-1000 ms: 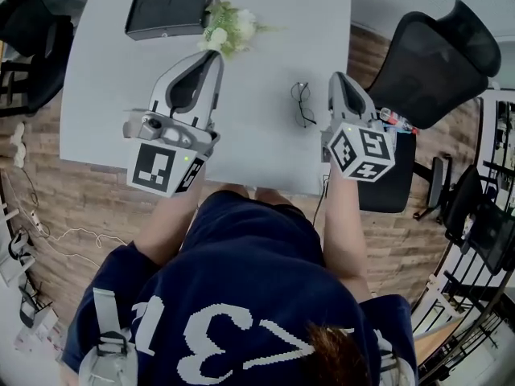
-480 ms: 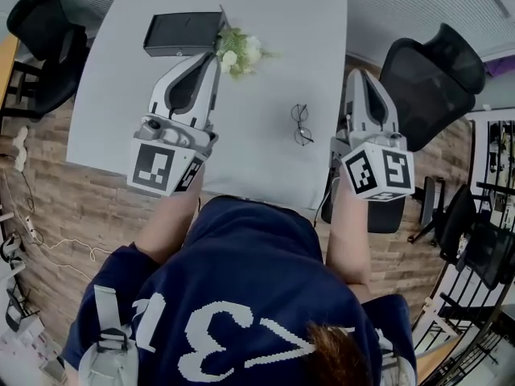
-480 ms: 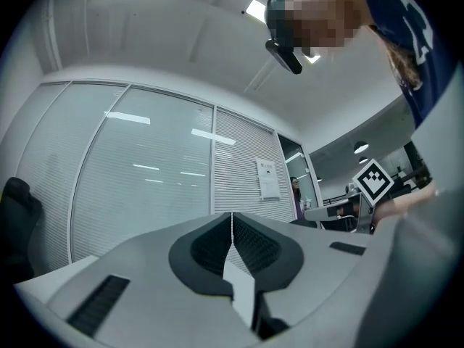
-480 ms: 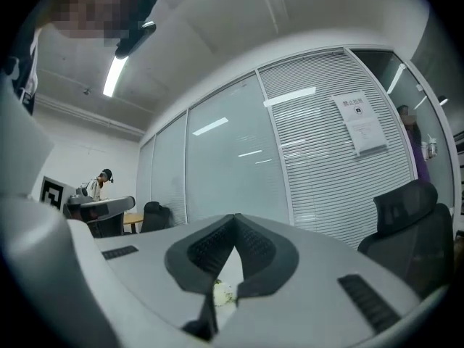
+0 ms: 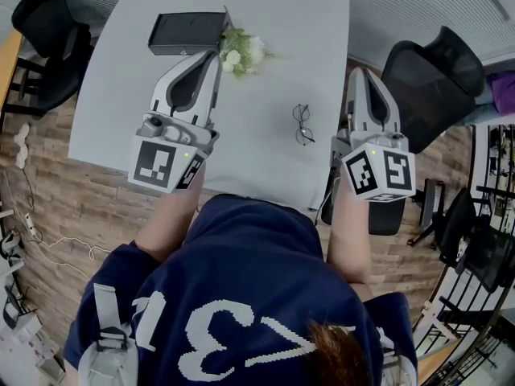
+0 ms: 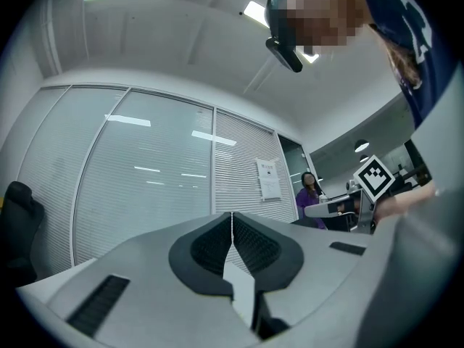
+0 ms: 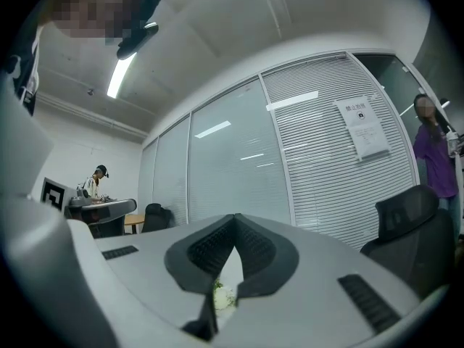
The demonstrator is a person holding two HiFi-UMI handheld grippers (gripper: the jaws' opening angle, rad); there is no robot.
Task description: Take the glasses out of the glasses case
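On the grey table (image 5: 121,95) a pair of thin dark-framed glasses (image 5: 302,125) lies out in the open, right of centre. The black glasses case (image 5: 187,32) rests at the far left, beside a small bunch of white flowers (image 5: 240,51). My left gripper (image 5: 212,55) hovers over the table with its tips near the flowers, shut and empty. My right gripper (image 5: 360,72) is held just right of the glasses at the table's right edge, also shut and empty. Both gripper views look up into the room; the left gripper (image 6: 232,216) and right gripper (image 7: 234,218) show touching pads.
A black office chair (image 5: 434,63) stands close to the table's right side and another chair (image 5: 44,22) at the far left. Cables lie on the wooden floor (image 5: 48,215). A person in purple (image 7: 435,151) stands by the blinds.
My right gripper has moved right and away from me, from beside the glasses to the table's right edge. The left gripper has hardly moved. The glasses lie where they were.
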